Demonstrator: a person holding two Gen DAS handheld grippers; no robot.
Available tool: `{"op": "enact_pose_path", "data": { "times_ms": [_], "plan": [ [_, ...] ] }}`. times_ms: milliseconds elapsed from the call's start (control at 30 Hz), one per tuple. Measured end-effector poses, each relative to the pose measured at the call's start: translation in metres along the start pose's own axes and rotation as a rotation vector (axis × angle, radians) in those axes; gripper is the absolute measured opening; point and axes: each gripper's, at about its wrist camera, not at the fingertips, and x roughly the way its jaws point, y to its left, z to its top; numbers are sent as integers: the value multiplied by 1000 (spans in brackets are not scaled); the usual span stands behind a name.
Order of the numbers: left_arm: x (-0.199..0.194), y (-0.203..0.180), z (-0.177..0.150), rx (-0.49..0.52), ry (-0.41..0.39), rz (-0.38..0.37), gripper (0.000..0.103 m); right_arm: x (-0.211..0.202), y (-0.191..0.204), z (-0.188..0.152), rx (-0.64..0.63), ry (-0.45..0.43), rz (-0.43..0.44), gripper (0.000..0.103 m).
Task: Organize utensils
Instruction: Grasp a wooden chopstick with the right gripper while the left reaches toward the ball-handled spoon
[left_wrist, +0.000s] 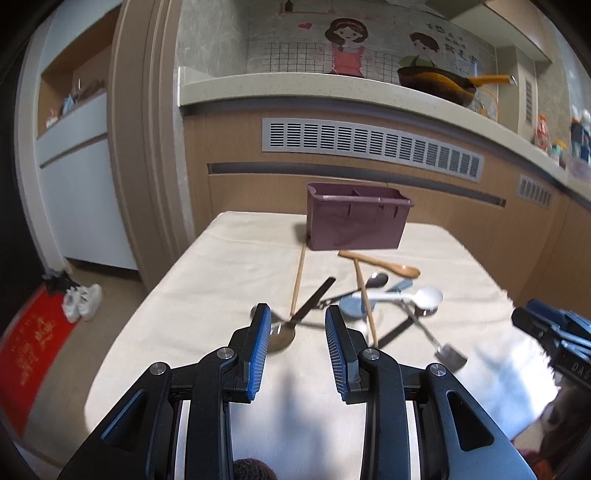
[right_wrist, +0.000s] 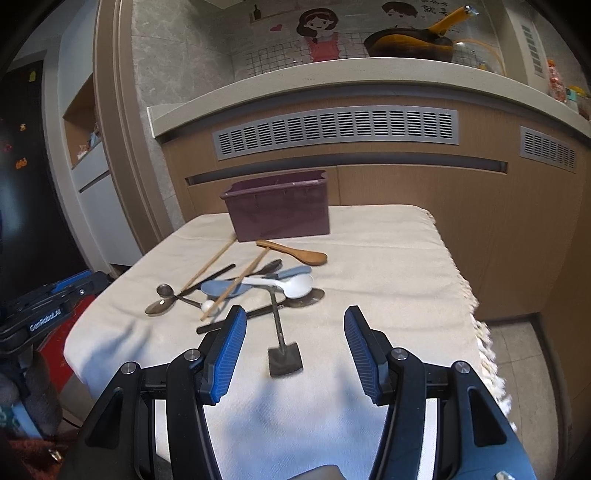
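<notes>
2 hand-held grippers (left_wrist: 295, 325) (right_wrist: 293, 328) agape, fridge magnets (right_wrist: 20, 147) apparently only in right view

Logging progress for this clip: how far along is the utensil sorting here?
Nothing looks done: the purple bin shows no utensils above its rim, though its inside is hidden. Nothing is in hand: the left gripper and right gripper are both open and empty. Left: the whole pile on the cloth, including the wooden spoon, white spoon, chopsticks and small spatula.
</notes>
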Motion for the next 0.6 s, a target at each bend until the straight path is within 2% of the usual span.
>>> {"op": "enact_pose_path", "data": {
  "times_ms": [167, 233, 400, 533, 600],
  "plan": [
    [35, 9, 22, -21, 43, -74, 32, 39, -1, 19, -71, 113, 81, 57],
    [51, 12, 27, -17, 75, -92, 32, 56, -1, 24, -93, 156, 67, 57],
    [77, 19, 30, 12, 115, -77, 32, 95, -1, 37, -133, 215, 53, 57],
    [95, 38, 36, -19, 142, -48, 32, 133, 12, 52, -123, 282, 126, 57],
    [100, 48, 40, -49, 145, -46, 32, 153, 26, 58, -145, 309, 156, 48]
  ]
}}
